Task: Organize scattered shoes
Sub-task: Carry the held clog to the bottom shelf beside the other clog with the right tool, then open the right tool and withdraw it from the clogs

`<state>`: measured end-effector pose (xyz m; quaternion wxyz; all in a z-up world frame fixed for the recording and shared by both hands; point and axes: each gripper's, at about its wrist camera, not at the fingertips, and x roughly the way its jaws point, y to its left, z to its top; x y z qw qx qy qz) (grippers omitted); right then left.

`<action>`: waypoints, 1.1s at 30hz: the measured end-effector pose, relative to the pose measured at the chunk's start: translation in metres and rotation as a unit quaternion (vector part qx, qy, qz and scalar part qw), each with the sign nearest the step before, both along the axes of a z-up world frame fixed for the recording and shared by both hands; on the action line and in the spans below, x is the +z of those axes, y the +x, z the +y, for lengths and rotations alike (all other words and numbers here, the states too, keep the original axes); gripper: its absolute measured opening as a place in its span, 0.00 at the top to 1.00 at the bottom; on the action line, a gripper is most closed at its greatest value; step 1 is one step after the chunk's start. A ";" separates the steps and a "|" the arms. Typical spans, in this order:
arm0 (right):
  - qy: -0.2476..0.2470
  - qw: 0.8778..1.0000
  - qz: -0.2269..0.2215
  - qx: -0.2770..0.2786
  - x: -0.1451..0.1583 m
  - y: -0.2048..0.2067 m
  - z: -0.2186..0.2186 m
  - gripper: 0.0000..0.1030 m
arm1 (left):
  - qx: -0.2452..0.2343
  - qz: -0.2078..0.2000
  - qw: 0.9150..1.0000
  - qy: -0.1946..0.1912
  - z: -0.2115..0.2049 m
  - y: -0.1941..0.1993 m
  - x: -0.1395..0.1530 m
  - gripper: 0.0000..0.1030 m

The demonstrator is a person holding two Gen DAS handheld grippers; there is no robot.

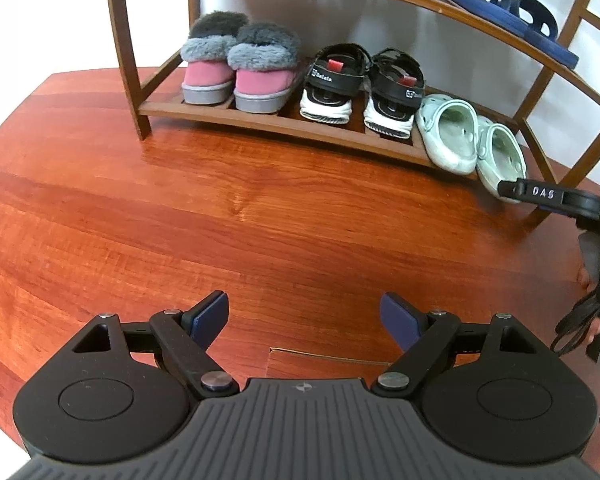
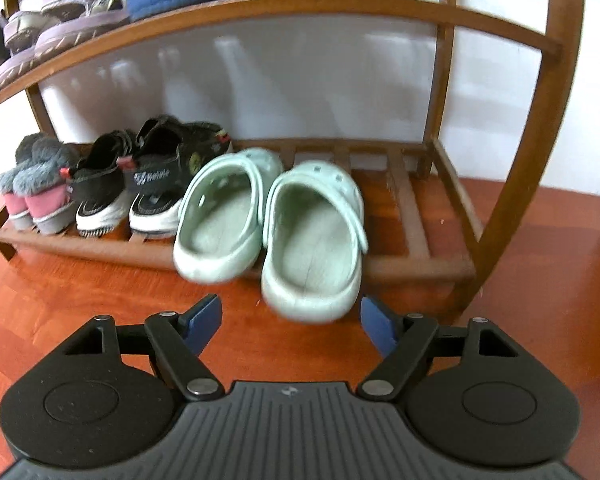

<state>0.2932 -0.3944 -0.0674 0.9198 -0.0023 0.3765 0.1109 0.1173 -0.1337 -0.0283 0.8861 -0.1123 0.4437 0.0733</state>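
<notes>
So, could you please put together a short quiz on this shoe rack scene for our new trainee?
1. True or false: the mint clogs sit wholly inside the bottom shelf.
2. Which pair is leftmost on that shelf: A) pink fur-lined slippers, B) black sandals, C) the clogs?
3. Fill in: both the left claw and the right claw are ____.

Key: 1 false, their heels overhang the front edge; 2 A; 3 open, holding nothing.
</notes>
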 end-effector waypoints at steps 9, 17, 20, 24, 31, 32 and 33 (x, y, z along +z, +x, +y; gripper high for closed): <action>-0.005 1.000 0.007 0.006 -0.014 0.004 0.017 0.27 | 0.002 0.009 1.000 0.006 0.005 -0.001 -0.004 0.18; -0.029 0.999 -0.012 -0.017 -0.020 0.018 0.030 0.26 | 0.020 0.018 1.000 0.008 0.012 -0.003 -0.008 0.18; -0.036 0.999 -0.018 -0.027 -0.022 0.026 0.036 0.26 | 0.024 0.021 0.999 0.008 0.013 -0.004 -0.010 0.18; -0.036 0.998 -0.024 -0.039 -0.024 0.037 0.040 0.26 | 0.026 0.024 0.999 0.009 0.016 -0.007 -0.011 0.18; -0.034 0.998 -0.030 -0.042 -0.027 0.054 0.043 0.26 | 0.033 0.004 0.999 0.009 0.019 -0.017 -0.005 0.18; -0.034 0.998 -0.030 -0.041 -0.027 0.057 0.043 0.26 | 0.034 0.001 0.999 0.009 0.019 -0.018 -0.004 0.18; -0.034 0.998 -0.029 -0.040 -0.028 0.060 0.043 0.26 | 0.035 -0.002 0.999 0.009 0.020 -0.019 -0.003 0.18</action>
